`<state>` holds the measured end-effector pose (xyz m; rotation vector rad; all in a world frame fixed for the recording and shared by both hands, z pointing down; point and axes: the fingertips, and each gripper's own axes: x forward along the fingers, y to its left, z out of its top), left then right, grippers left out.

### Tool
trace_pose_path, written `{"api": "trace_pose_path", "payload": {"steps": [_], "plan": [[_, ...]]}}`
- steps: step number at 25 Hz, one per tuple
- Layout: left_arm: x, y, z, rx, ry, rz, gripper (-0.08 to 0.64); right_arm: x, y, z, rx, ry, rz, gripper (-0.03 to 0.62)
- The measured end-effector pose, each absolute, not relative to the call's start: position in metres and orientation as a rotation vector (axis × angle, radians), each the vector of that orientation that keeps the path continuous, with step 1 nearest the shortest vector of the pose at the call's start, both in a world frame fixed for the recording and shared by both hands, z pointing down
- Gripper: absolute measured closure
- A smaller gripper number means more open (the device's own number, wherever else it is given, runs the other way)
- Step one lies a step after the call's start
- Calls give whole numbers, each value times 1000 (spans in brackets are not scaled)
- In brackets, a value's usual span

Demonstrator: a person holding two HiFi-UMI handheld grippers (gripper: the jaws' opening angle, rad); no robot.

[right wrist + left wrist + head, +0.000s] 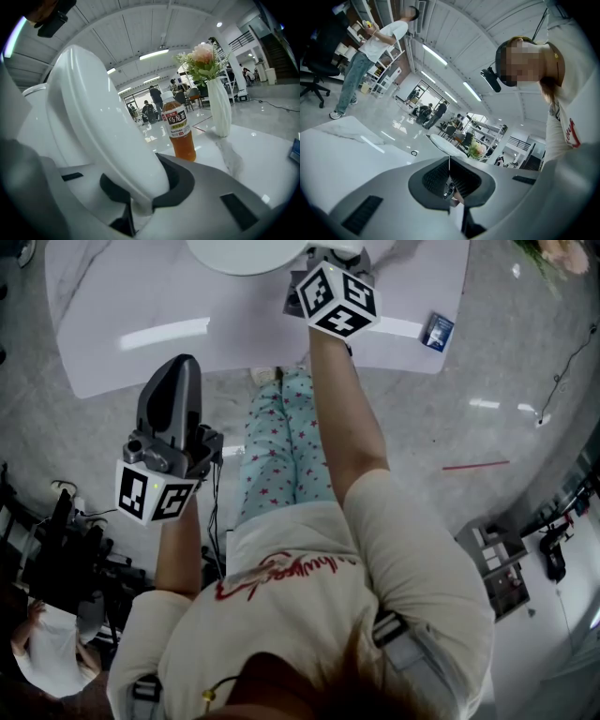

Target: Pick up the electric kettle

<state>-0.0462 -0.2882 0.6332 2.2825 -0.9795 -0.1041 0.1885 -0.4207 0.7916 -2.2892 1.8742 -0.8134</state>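
Observation:
The electric kettle is white and stands at the far edge of the white table. My right gripper reaches over the table to it, partly hidden under its marker cube. In the right gripper view the kettle's curved white handle runs between the jaws, and my right gripper is shut on it, with the kettle's body at the left. My left gripper hangs by the table's near edge, away from the kettle. Its dark pads meet with nothing between them.
A bottle of brown tea and a white vase of flowers stand on the table beyond the kettle. A small blue box lies at the table's right edge. A person stands by shelves in the background.

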Motion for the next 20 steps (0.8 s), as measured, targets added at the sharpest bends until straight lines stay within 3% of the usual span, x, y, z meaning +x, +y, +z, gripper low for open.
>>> {"api": "trace_pose_path", "payload": {"steps": [9, 20], "plan": [[-50, -290, 622, 2277, -998, -133, 546, 197, -417, 778, -2232, 1801, -849, 534], [-57, -286, 575, 2324, -1032, -186, 548, 184, -409, 700, -2167, 1874, -803, 534]]}}
